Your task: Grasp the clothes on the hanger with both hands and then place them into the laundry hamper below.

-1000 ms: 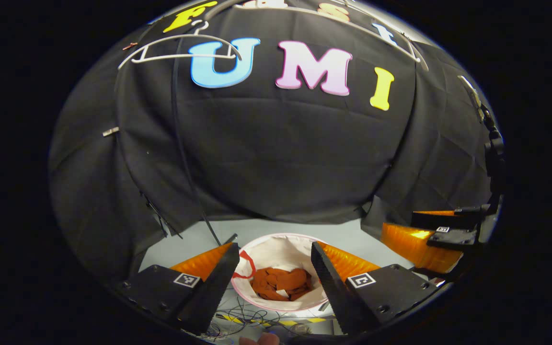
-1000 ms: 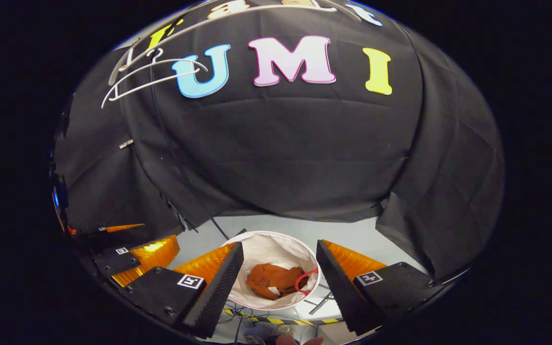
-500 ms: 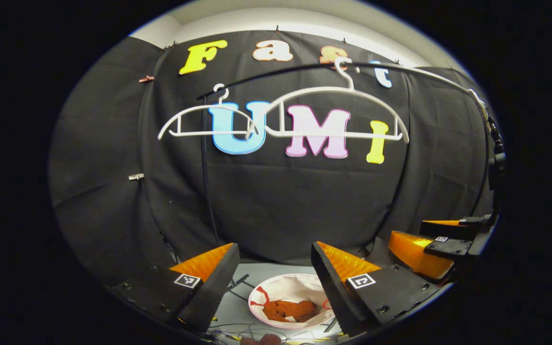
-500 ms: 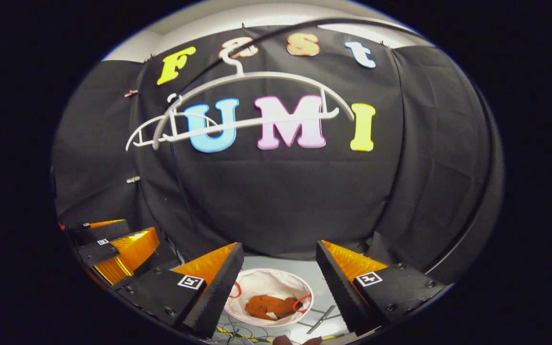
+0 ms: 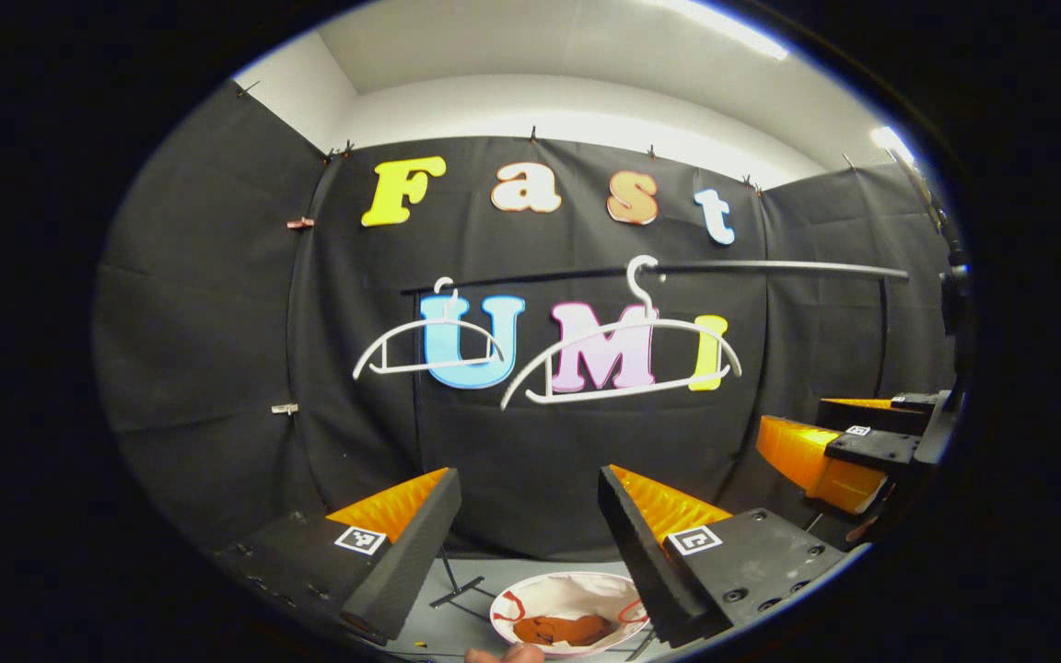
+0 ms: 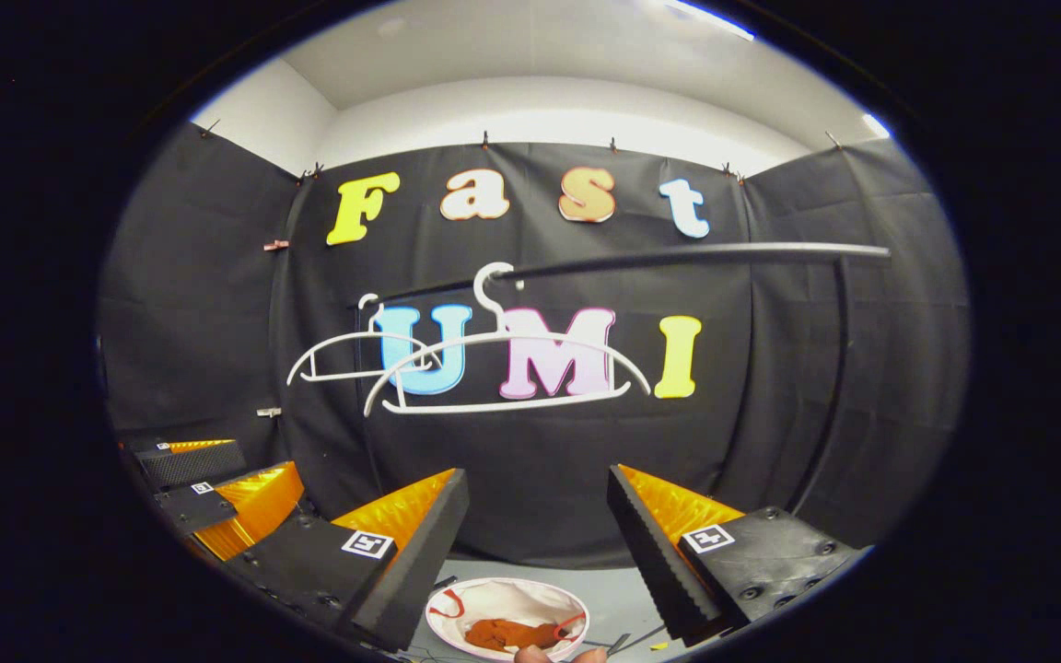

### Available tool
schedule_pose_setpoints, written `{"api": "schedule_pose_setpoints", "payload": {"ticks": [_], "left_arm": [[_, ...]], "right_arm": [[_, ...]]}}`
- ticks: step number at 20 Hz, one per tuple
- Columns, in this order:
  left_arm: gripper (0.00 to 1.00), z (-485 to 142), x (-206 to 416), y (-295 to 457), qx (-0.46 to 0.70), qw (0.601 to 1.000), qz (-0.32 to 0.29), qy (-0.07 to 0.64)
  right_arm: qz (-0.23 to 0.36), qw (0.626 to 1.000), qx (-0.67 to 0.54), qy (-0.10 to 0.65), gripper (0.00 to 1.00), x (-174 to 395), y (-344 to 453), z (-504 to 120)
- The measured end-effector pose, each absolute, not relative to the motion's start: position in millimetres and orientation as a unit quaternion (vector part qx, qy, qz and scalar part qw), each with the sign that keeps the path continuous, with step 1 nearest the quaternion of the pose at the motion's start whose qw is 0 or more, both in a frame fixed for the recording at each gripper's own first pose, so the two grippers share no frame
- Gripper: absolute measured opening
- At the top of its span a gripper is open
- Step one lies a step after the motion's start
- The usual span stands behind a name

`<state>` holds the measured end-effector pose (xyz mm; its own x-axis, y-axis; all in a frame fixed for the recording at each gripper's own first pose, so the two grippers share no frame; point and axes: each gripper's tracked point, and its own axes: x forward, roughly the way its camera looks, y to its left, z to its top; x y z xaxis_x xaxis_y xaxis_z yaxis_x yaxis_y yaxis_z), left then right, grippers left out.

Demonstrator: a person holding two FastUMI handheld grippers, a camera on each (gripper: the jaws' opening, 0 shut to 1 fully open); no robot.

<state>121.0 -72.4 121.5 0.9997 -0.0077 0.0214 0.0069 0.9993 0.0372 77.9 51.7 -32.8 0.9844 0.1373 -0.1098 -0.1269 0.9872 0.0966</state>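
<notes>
Both the left gripper [image 5: 529, 483] and right gripper [image 6: 538, 483] are wide apart, holding nothing, with the orange clothes [image 6: 503, 633] in the hamper [image 6: 494, 597] below them.

Two smooth white plastic hangers [image 5: 621, 359] hang on a matt black rail [image 5: 770, 268]. At 6 o'clock, the laundry hamper [image 6: 505, 600] is soft pale cloth holding crumpled rust-coloured clothes [image 6: 507, 633].

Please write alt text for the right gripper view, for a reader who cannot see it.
Two bare hangers hang on a rail. Below, between the open right gripper fingers, a hamper holds an orange garment.
</notes>
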Motion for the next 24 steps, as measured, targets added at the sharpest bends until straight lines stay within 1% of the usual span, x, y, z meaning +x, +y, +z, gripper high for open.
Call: {"api": "schedule_pose_setpoints", "payload": {"ticks": [1, 2, 3, 4, 5, 6, 7, 8, 9, 11, 12, 13, 14, 15, 20, 21, 22, 24], "left_arm": [[0.92, 129.8, 114.4, -72.3, 0.019, 1.000, -0.006, -0.021], [0.92, 138.8, 107.5, -72.8, 0.018, 0.999, -0.007, -0.030], [0.95, 144.7, 99.6, -71.4, 0.018, 0.999, -0.007, -0.037], [0.92, 146.8, 94.0, -74.0, 0.017, 0.999, -0.009, -0.040], [0.95, 151.6, 89.0, -75.7, 0.016, 0.999, -0.009, -0.043], [0.95, 155.5, 83.8, -76.4, 0.017, 0.999, -0.009, -0.044], [0.92, 157.5, 78.5, -74.4, 0.018, 0.999, -0.005, -0.046], [0.95, 161.5, 75.2, -75.1, 0.019, 0.998, -0.003, -0.052], [0.95, 162.7, 73.3, -76.7, 0.020, 0.998, 0.000, -0.055], [0.95, 163.5, 69.7, -75.0, 0.023, 0.998, 0.008, -0.057], [0.95, 163.6, 68.2, -75.8, 0.023, 0.998, 0.008, -0.058], [0.92, 165.0, 68.0, -77.3, 0.023, 0.998, 0.007, -0.060], [0.95, 163.9, 68.7, -77.0, 0.021, 0.998, 0.009, -0.059], [0.95, 162.8, 68.8, -77.0, 0.020, 0.998, 0.010, -0.057], [0.95, 161.7, 70.5, -79.1, 0.020, 0.998, 0.007, -0.054], [0.95, 162.5, 70.5, -78.8, 0.020, 0.998, 0.007, -0.053], [0.95, 161.5, 70.4, -78.7, 0.022, 0.998, 0.007, -0.053], [0.95, 160.7, 70.7, -78.8, 0.026, 0.998, 0.008, -0.053]], "right_arm": [[0.066, 0.996, 0.045, 0.050, 0.98, 72.2, 53.1, -23.4], [0.065, 0.996, 0.046, 0.044, 1.00, 65.2, 53.4, -16.2], [0.062, 0.996, 0.046, 0.038, 1.00, 60.8, 52.3, -9.7], [0.060, 0.997, 0.047, 0.033, 1.00, 56.3, 50.9, -2.7], [0.059, 0.997, 0.048, 0.028, 1.00, 52.7, 49.6, 3.4], [0.057, 0.997, 0.050, 0.024, 0.98, 49.3, 48.2, 8.0], [0.054, 0.997, 0.051, 0.021, 0.98, 47.0, 45.5, 12.9], [0.050, 0.997, 0.051, 0.016, 0.98, 45.0, 41.7, 17.3], [0.048, 0.997, 0.050, 0.013, 0.98, 43.4, 38.5, 20.6], [0.045, 0.998, 0.046, 0.010, 0.98, 41.7, 33.2, 22.6], [0.042, 0.998, 0.043, 0.009, 1.00, 40.2, 29.9, 21.7], [0.041, 0.998, 0.042, 0.008, 0.98, 39.2, 28.0, 22.2], [0.040, 0.998, 0.042, 0.007, 1.00, 39.6, 27.3, 22.4], [0.039, 0.998, 0.042, 0.008, 0.98, 39.4, 26.0, 21.3], [0.043, 0.998, 0.038, 0.011, 0.98, 38.3, 26.8, 20.0], [0.043, 0.998, 0.039, 0.011, 0.95, 38.1, 27.5, 20.7], [0.044, 0.998, 0.038, 0.011, 0.98, 38.7, 27.8, 21.6], [0.044, 0.998, 0.038, 0.009, 0.98, 37.8, 28.8, 23.1]]}}
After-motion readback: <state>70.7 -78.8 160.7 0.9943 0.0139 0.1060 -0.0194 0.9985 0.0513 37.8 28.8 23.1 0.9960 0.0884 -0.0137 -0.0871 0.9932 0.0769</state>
